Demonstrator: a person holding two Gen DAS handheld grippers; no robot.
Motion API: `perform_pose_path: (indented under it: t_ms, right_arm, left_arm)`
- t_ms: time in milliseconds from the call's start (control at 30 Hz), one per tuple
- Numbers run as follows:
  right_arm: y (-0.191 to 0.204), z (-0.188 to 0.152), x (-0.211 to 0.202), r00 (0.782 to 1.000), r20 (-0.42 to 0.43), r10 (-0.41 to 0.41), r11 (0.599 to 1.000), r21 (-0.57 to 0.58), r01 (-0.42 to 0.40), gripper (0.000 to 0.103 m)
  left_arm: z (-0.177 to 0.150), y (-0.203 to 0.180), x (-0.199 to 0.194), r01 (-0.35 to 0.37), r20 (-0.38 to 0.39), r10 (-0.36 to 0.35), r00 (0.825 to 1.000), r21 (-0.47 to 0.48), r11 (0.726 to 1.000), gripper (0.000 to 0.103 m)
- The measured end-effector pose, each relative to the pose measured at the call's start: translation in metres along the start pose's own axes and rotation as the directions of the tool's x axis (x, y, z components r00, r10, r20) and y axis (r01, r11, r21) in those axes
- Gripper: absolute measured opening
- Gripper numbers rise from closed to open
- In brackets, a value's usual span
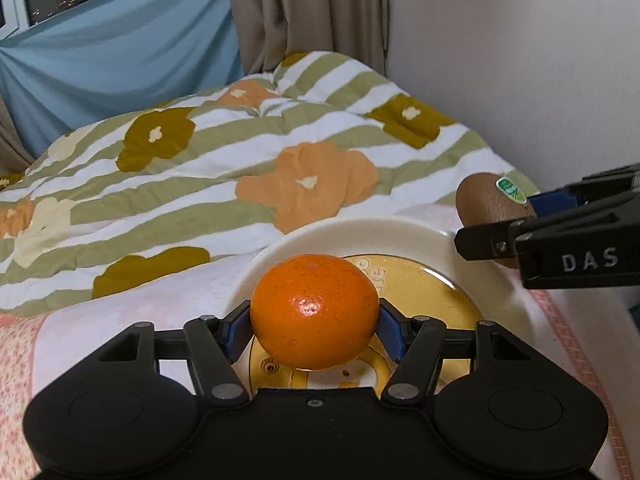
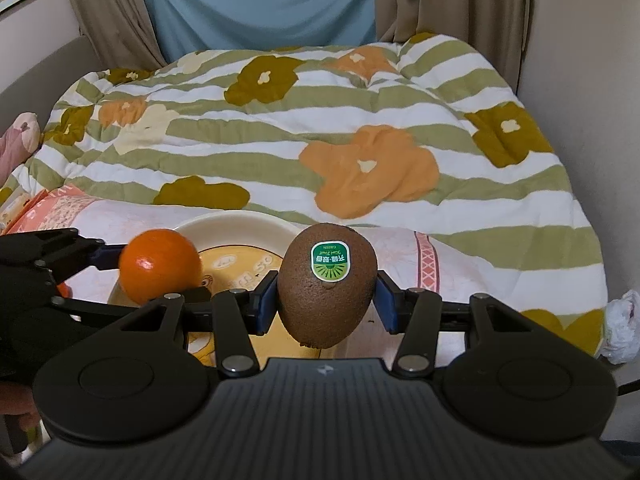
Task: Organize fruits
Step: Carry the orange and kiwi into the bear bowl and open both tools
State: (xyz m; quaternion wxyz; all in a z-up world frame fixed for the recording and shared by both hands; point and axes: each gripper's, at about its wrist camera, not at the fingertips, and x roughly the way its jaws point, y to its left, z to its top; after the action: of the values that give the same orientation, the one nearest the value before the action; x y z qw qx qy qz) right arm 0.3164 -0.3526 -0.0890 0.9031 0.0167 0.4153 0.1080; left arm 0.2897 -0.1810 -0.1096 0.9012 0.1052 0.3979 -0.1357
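My left gripper [image 1: 315, 330] is shut on an orange mandarin [image 1: 315, 310] and holds it over the near part of a cream plate [image 1: 320, 236] with a yellow printed centre. My right gripper [image 2: 326, 300] is shut on a brown kiwi [image 2: 320, 308] with a green sticker, held upright just right of the plate [image 2: 240, 224]. The kiwi [image 1: 486, 202] and the right gripper's fingers [image 1: 486, 242] show at the plate's right rim in the left wrist view. The mandarin [image 2: 160, 272] shows at the left in the right wrist view, over the plate's left side.
The plate lies on a pink patterned cloth [image 2: 400, 248] on a bed. A striped floral quilt [image 2: 320, 128] is bunched behind it. A wall [image 1: 520, 60] stands close on the right. Curtains [image 2: 256, 0] hang at the back. A white crumpled bag [image 2: 622, 326] lies at the right edge.
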Motion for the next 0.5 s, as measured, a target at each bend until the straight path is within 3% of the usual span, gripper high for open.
perform_pose_path:
  t_ms: [333, 400, 500]
  right_arm:
    - [0.000, 0.001, 0.015, 1.000, -0.019, 0.016, 1.000, 0.018, -0.016, 0.065]
    - [0.000, 0.001, 0.015, 1.000, -0.022, 0.018, 1.000, 0.020, -0.018, 0.064]
    - [0.001, 0.002, 0.016, 0.999, -0.027, 0.021, 1.000, 0.022, -0.021, 0.065]
  left_arm:
    - [0.005, 0.003, 0.021, -0.005, -0.030, 0.006, 1.000, 0.023, 1.000, 0.070]
    - [0.005, 0.003, 0.016, 0.000, -0.016, 0.001, 1.000, 0.037, 0.999, 0.080]
    - [0.004, 0.003, 0.009, -0.012, -0.011, 0.012, 1.000, 0.056, 0.998, 0.086]
